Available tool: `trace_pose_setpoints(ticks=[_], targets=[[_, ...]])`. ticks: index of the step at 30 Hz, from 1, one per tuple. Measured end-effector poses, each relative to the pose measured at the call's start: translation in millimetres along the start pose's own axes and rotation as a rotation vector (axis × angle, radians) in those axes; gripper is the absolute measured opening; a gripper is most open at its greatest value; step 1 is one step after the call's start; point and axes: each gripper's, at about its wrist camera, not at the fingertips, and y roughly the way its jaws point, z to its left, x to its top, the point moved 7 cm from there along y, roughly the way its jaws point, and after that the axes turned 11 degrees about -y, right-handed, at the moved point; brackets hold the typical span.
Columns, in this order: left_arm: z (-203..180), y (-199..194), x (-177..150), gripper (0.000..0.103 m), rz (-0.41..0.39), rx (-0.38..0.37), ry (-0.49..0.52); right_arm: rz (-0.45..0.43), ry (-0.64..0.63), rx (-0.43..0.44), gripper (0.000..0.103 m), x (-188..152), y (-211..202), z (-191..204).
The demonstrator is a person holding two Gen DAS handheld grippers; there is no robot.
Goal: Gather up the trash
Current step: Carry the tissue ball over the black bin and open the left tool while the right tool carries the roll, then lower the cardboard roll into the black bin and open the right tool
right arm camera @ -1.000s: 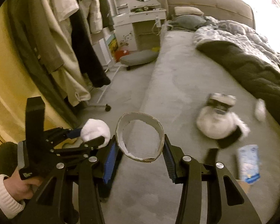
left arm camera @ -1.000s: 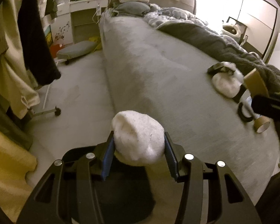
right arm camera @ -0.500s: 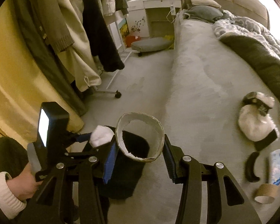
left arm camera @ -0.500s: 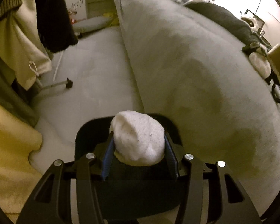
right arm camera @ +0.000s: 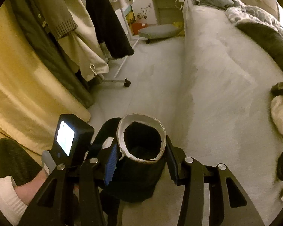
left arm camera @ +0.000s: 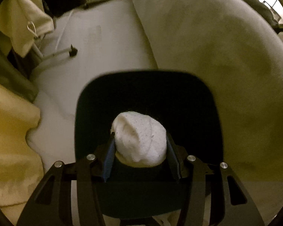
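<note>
Above black bin: left claw clamps speckled white wad; right claw clamps torn-edged cardboard ring.

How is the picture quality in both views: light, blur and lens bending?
Left wrist view: dim and yellowish, the bed edge smeared by motion blur, the white wad sharper, the black bin almost featureless. Right wrist view: sharper, glare at upper right, the cardboard tube clear, strong fisheye bending at the edges.

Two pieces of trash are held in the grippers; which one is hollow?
The cardboard ring in the right gripper: you see through it. The white wad in the left gripper is solid.
</note>
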Motion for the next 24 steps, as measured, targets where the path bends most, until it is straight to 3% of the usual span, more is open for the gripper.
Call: trace_pose_setpoints(ticks=[7,9,14,17,24], targets=[[7.4,14.2,-16.4,0.06,0.061,-0.001,0.009,0.07,0.011,0.028,0.047,-8.0,30.4,9.7],[7.5,10.3,-17.4,0.069,0.057,-0.005,0.02,0.086,0.006,0.028,0.047,-9.1,36.4,12.3],[6.8,-11.6,-16.2,0.081,0.012,-0.056,0.017,0.127,-0.008,0.02,0.047,-14.2,54.0,19.5],[9.5,-25.7,-13.4,0.089,-0.039,-0.045,0.033,0.143,-0.01,0.016,0.047,-16.4,64.1,22.7],[15.9,-65.0,-4.2,0.093,-0.169,-0.067,0.027,0.17,0.003,0.019,0.047,-22.7,83.5,27.6]])
